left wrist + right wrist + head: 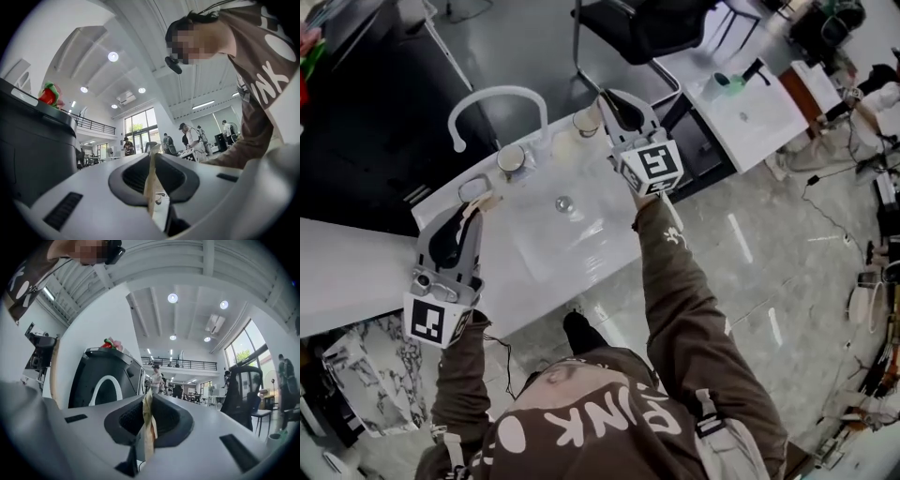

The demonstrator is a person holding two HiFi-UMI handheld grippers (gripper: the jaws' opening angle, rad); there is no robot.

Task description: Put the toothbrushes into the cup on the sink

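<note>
**Both tongs clenched on toothbrushes over the sink's back rim**

The left tongs (474, 208) are clamping a tan toothbrush (150, 185) edge-on between the pads. In the head view its pale strip is poking out over the left rear corner of the sink (551, 246), just beside a small round vessel (474, 189). The right tongs (609, 101) are gripping a second toothbrush (149, 427) the same way and are hanging close beside the right cup (586, 122) on the back rim. That brush is too small to pick out from above. The left cup (511, 160) is standing between the two tongs, near the foot of the white faucet (497, 91).

As for writing, white letters reading "INK" are showing on the person's brown top (609, 422), and each tongs' cube is carrying a black-and-white square marker.

The basin, with its drain (564, 202), is lying open between the two arms. The sink's front edge is running diagonally just ahead of the person's body. A black cabinet (366, 122) is closing in behind the faucet on the left, and an office chair (647, 28) is standing behind the right cup. A second white desk (750, 112) with a green bottle (727, 84) is sitting well apart at the upper right, across glossy floor.
</note>
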